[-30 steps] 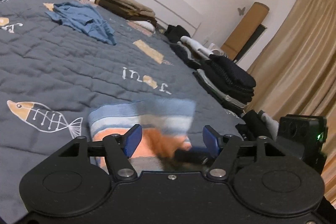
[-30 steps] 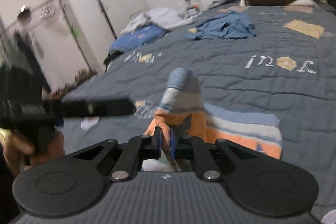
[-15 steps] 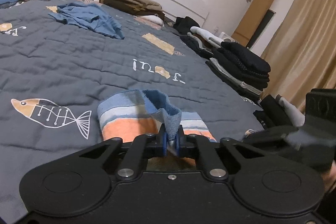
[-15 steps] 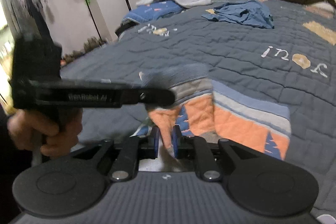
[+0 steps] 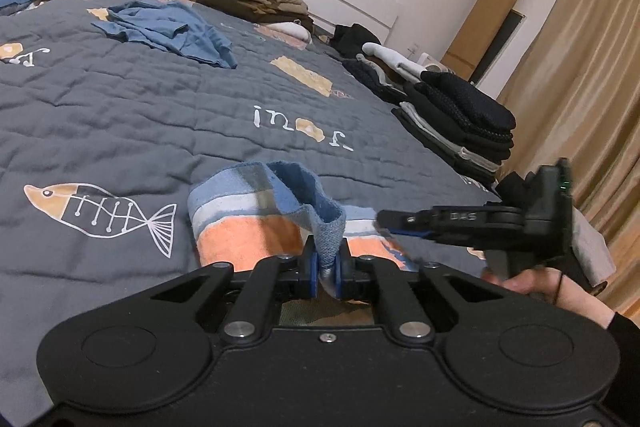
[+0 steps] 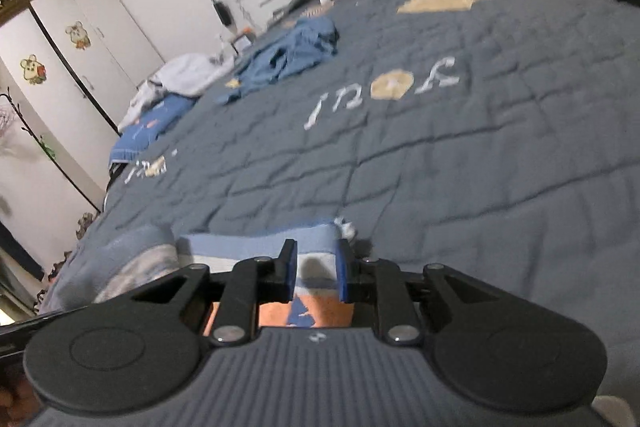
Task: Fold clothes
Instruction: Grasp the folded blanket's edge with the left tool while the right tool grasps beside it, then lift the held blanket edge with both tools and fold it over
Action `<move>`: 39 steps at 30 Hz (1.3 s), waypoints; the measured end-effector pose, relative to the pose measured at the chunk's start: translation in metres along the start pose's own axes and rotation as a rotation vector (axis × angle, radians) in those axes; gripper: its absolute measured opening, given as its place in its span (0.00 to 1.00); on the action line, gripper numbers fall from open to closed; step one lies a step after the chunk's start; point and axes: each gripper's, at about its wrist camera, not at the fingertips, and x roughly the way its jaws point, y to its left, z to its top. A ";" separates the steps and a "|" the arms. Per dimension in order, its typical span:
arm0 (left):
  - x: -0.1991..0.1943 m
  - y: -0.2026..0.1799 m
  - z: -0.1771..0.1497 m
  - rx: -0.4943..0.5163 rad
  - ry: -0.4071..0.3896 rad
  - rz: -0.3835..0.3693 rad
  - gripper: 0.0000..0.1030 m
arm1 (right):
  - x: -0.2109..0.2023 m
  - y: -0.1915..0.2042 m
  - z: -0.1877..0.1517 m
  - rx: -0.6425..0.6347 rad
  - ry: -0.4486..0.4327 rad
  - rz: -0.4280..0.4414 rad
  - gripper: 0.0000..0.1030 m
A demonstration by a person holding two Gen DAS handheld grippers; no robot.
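On the bed (image 5: 120, 115), the left hand-held gripper (image 5: 327, 269) pinches a lifted fold of the striped garment (image 5: 248, 223), while the right hand-held gripper (image 6: 316, 275), at 3 o'clock, hangs parted above the cloth, gripping nothing.

Bed (image 5: 120, 115): grey quilt; striped garment (image 5: 248, 223) at 6 o'clock; blue shirt (image 5: 172, 31) at 11; dark folded stack (image 5: 460, 123) at 2
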 end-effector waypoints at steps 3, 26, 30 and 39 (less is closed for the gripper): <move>0.001 0.001 0.000 0.001 0.007 0.003 0.08 | 0.001 0.006 -0.006 -0.009 -0.020 0.010 0.14; -0.004 -0.001 0.002 0.013 -0.002 -0.005 0.08 | 0.004 0.028 0.015 -0.163 -0.023 -0.085 0.09; -0.003 0.000 0.003 0.003 -0.011 -0.008 0.08 | -0.025 0.038 0.022 -0.148 -0.023 0.028 0.10; -0.006 0.004 0.007 -0.034 -0.028 -0.019 0.08 | -0.032 0.119 -0.012 -0.489 0.075 0.163 0.51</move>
